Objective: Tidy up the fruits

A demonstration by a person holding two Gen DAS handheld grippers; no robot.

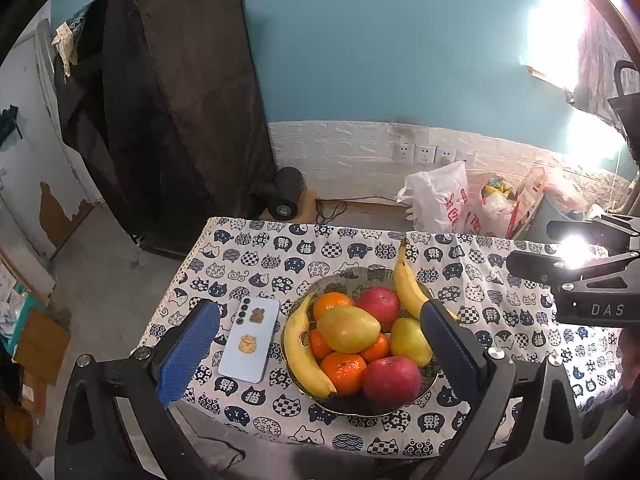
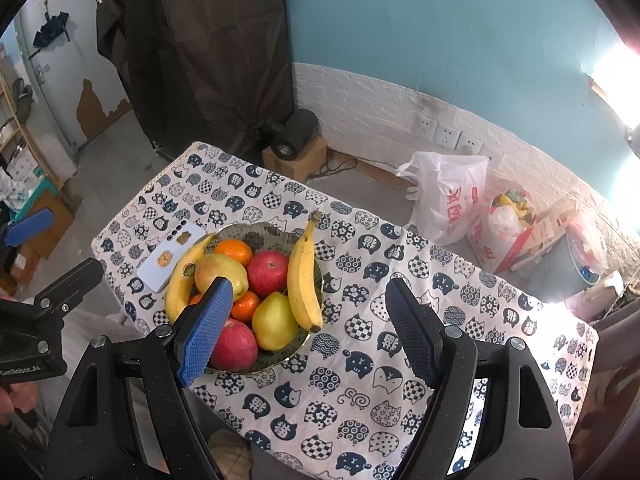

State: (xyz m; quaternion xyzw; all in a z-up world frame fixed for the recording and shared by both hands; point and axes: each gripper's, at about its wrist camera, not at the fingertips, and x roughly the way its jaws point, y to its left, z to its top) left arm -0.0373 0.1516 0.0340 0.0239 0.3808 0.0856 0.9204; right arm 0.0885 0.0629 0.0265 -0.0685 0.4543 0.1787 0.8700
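The patterned bowl (image 2: 276,354) heaped with fruit stands toward the left of the cat-print cloth-covered table (image 2: 460,320). A pale blue phone (image 2: 170,258) lies just beside the bowl's left, narrowing that side. Right of the bowl the cloth lies bare and wide, open to the table's edges

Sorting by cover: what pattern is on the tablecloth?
Navy cat faces on white tablecloth; clearest in the right wrist view.
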